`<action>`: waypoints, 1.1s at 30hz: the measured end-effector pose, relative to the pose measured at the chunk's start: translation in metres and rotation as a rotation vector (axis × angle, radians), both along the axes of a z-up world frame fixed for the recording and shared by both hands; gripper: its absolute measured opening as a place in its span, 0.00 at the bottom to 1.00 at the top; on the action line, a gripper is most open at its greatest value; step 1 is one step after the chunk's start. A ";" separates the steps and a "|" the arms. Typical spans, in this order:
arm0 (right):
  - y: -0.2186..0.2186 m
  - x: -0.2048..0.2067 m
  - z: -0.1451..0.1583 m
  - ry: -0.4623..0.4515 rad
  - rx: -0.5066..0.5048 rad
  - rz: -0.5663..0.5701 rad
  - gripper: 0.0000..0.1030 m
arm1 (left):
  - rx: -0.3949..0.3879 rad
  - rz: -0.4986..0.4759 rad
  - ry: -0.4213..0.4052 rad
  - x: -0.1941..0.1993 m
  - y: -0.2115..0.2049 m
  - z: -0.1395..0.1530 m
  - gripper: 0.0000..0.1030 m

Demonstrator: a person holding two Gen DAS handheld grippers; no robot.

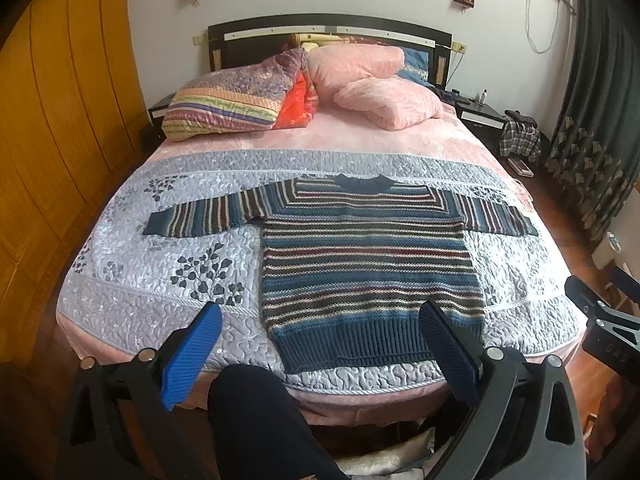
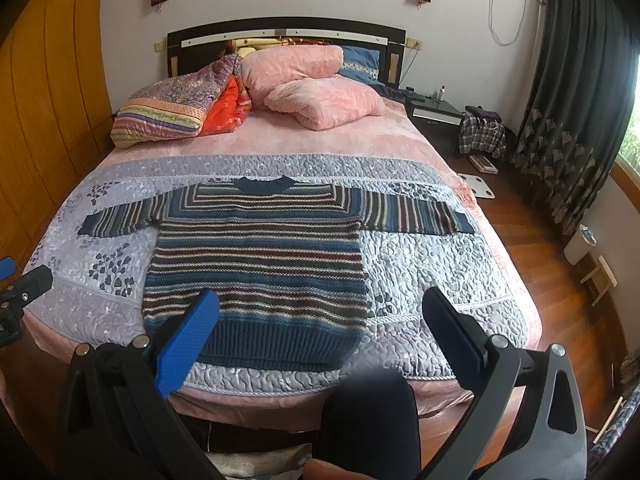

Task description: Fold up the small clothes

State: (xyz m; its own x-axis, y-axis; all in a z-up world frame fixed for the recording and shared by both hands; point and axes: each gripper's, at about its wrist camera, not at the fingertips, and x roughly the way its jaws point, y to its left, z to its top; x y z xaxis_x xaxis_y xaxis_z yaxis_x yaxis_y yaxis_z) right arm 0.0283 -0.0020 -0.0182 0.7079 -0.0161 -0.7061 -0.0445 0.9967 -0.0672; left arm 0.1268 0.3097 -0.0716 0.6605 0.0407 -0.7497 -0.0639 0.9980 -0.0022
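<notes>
- While the left wrist view is looking down the bed (image 1: 120,292), the striped sweater (image 1: 360,256) is lying flat on the grey quilted bedspread (image 1: 152,264), front up, with both sleeves stretching straight out to either side and its dark collar pointing toward the headboard (image 1: 328,36).
- The left hand-held gripper (image 1: 320,356) is hovering off the foot of the bed, just short of the sweater's ribbed hem, with its blue fingers (image 1: 192,356) standing wide apart and holding nothing.
- A dark-clothed leg (image 1: 256,420) of the person is showing between those fingers, below the sweater's hem.
- Beyond the sweater's collar, pink pillows (image 1: 372,84) and a striped folded quilt (image 1: 228,104) are sitting near the headboard.
- At that view's right edge, beside the sweater's hem corner, part of the right hand-held gripper's black frame is showing.
- Turning to the right wrist view, the right hand-held gripper (image 2: 320,352) is hanging over the foot of the bed, its fingers spread wide and empty; the left blue finger (image 2: 188,344) is overlapping the sweater's (image 2: 260,248) lower left corner in the picture, though whether it is touching the knit cannot be told.
- Right of the sweater's sleeve, a nightstand (image 2: 432,110) and a plaid garment (image 2: 480,134) are standing beside the bed, near the dark curtain (image 2: 568,120).
</notes>
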 end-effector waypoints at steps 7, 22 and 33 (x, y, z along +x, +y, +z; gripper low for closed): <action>-0.016 0.034 -0.023 0.026 -0.008 -0.010 0.98 | -0.025 -0.007 0.038 0.028 -0.002 -0.021 0.96; -0.277 0.238 -0.186 0.212 0.440 -0.304 0.95 | -0.380 -0.191 0.080 0.165 0.003 -0.149 0.96; -0.473 0.335 -0.319 0.195 1.156 -0.657 0.51 | -0.467 -0.205 0.134 0.229 -0.033 -0.190 0.96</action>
